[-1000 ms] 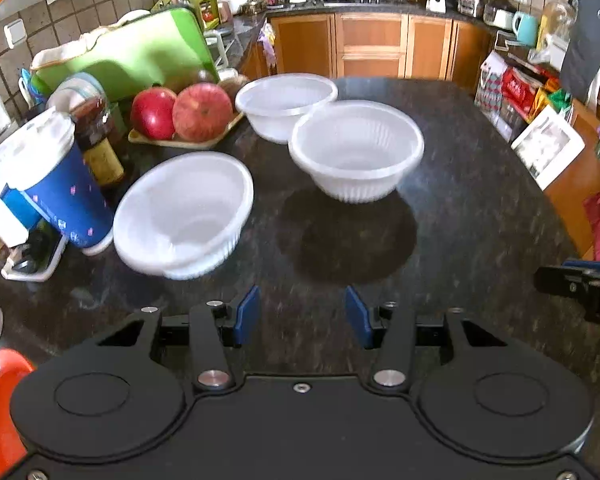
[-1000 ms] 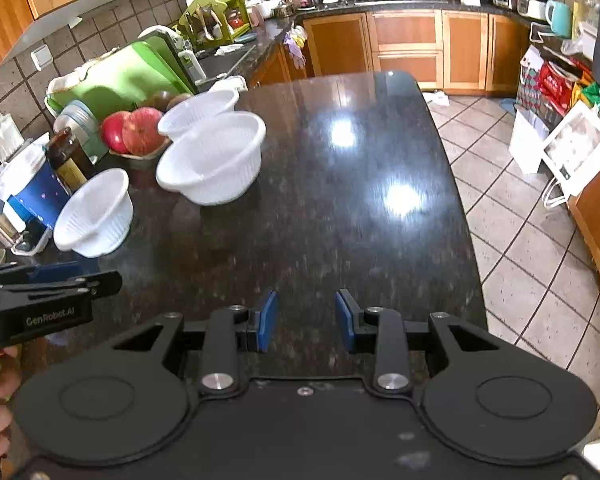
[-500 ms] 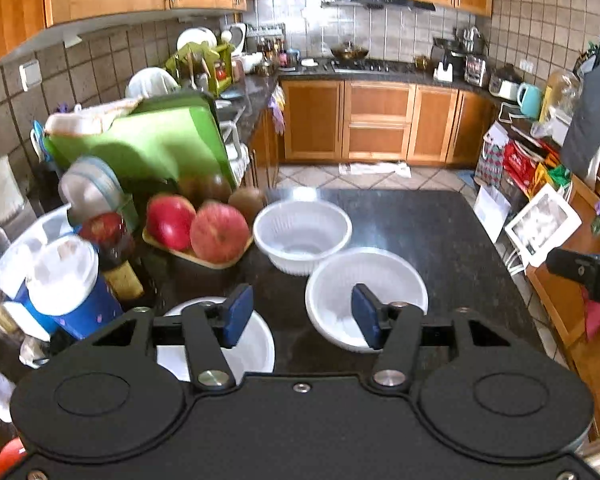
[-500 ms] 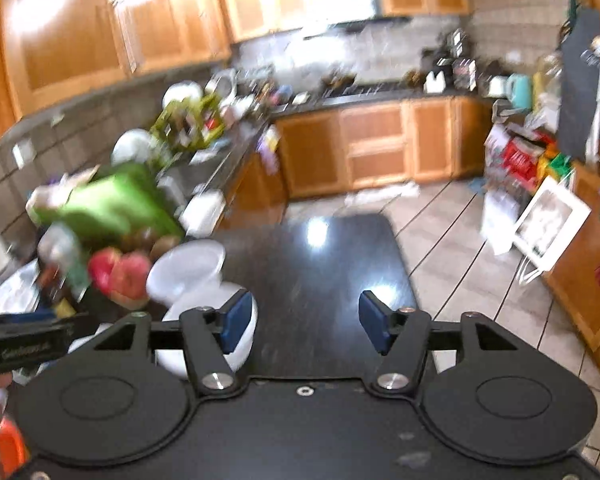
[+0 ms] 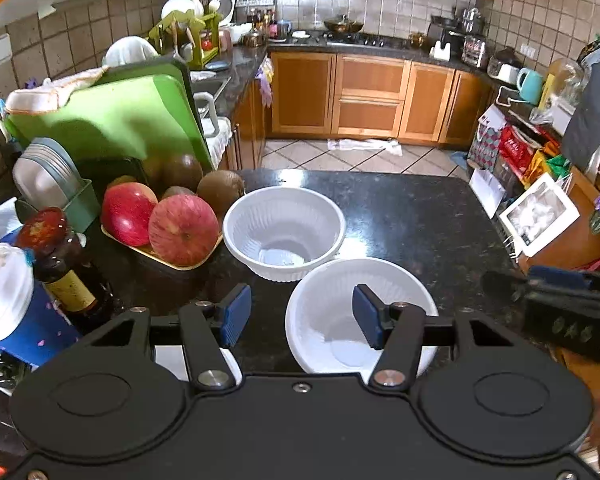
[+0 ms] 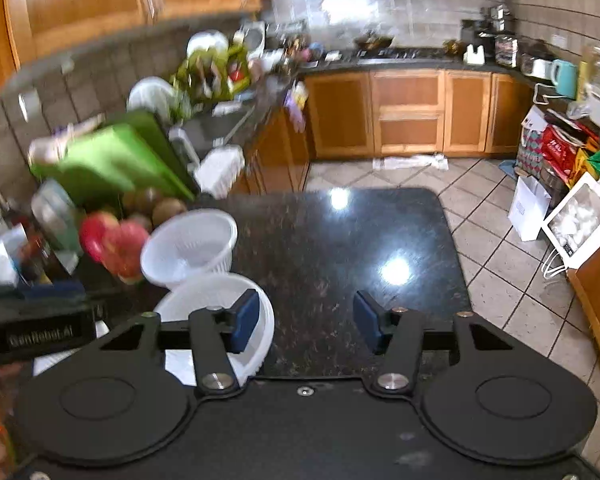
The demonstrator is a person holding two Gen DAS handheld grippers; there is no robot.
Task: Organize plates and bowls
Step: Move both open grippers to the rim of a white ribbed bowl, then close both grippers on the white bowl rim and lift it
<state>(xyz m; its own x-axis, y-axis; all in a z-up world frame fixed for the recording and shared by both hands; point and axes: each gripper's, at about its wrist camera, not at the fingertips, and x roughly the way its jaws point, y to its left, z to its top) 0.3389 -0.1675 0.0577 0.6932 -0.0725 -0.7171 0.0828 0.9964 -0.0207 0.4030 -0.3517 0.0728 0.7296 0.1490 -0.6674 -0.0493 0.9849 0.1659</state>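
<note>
- Three white bowls on the dark table: far bowl [image 5: 283, 234] beside the fruit tray [image 5: 162, 258], near bowl [image 5: 362, 316] just in front of it, third bowl [image 5: 180, 360] mostly hidden under the left claw [image 5: 300, 316].
- Left claw: jaws apart, nothing between the pads; they have just been opening.
- Right claw [image 6: 306, 322]: jaws apart, empty, over bare table; they opened, then eased in a little.
- Step, as judged: approach before the first pickup; no bowl stacked yet.
- Next move calls for lowering a claw onto a rim and nesting the bowls.
- Writing: "GenRobot.AI" on the left claw's side in the right view. Bottle [image 5: 66, 272] label unreadable.
</note>
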